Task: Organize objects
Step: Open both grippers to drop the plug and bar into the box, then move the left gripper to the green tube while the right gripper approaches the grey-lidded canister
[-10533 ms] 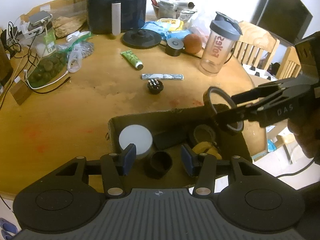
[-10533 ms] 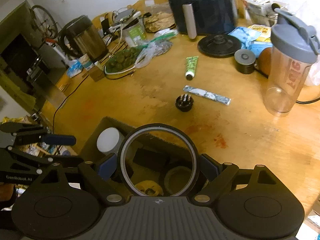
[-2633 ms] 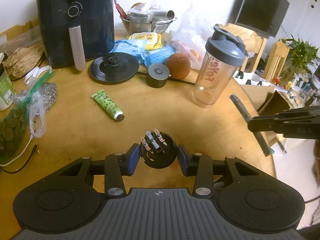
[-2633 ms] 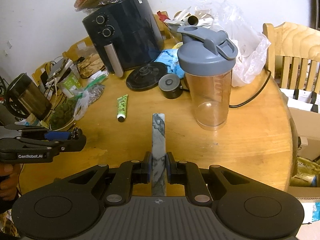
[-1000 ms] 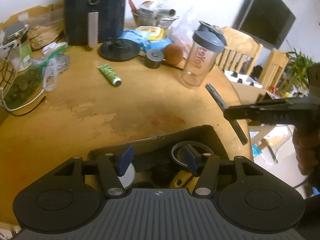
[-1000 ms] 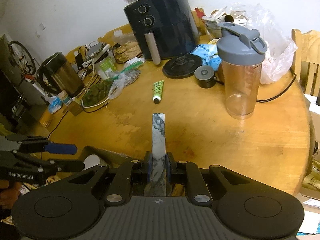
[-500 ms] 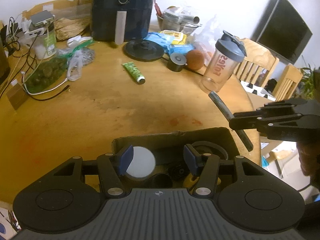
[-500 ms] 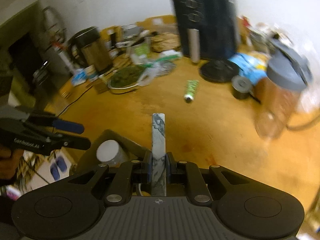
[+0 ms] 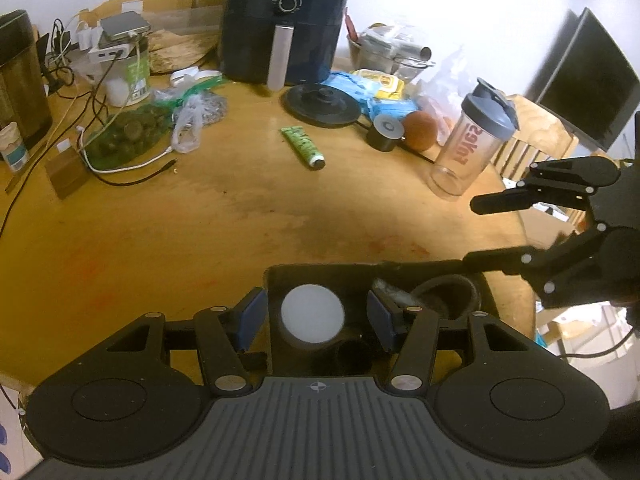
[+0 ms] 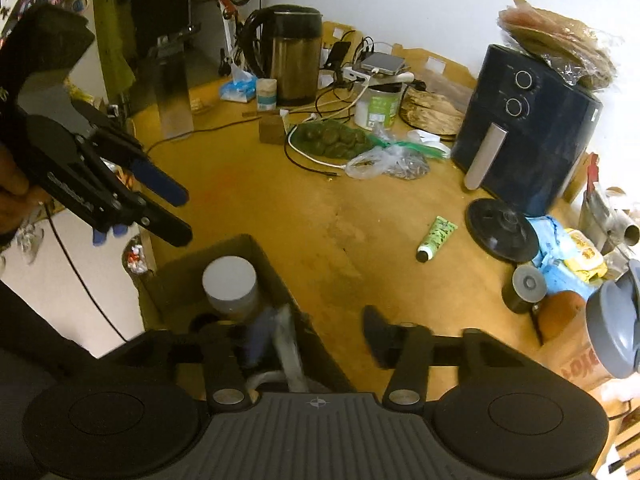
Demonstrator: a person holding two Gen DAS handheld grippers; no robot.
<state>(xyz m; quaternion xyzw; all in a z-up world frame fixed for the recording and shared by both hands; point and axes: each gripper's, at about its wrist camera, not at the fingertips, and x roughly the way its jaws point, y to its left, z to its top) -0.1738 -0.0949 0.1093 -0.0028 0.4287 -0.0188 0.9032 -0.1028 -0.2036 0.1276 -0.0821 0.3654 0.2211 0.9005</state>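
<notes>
Dark cardboard formed the open box [image 9: 276, 280] at the near edge of the table, with a white-lidded round jar [image 9: 312, 312] standing inside it. The left gripper [image 9: 314, 316] hovered above the jar with its fingers spread wide, holding nothing. The right gripper [image 10: 316, 340] also stood wide open over the box's right side, and the marbled grey flat strip [image 10: 289, 344] leaned loose inside the box beside its left finger.

Propped steeply against the wall, that strip looked liable to tip out or snag a finger on withdrawal.

Farther off, a green squeeze tube [image 9: 303, 147] lay alone on the worn, stained round wooden table [image 9: 240, 208]. Beyond it stood a clear shaker bottle with a grey lid [image 9: 472, 148] at right and a black air fryer [image 9: 286, 20] against the white wall, amid bags and cables.
</notes>
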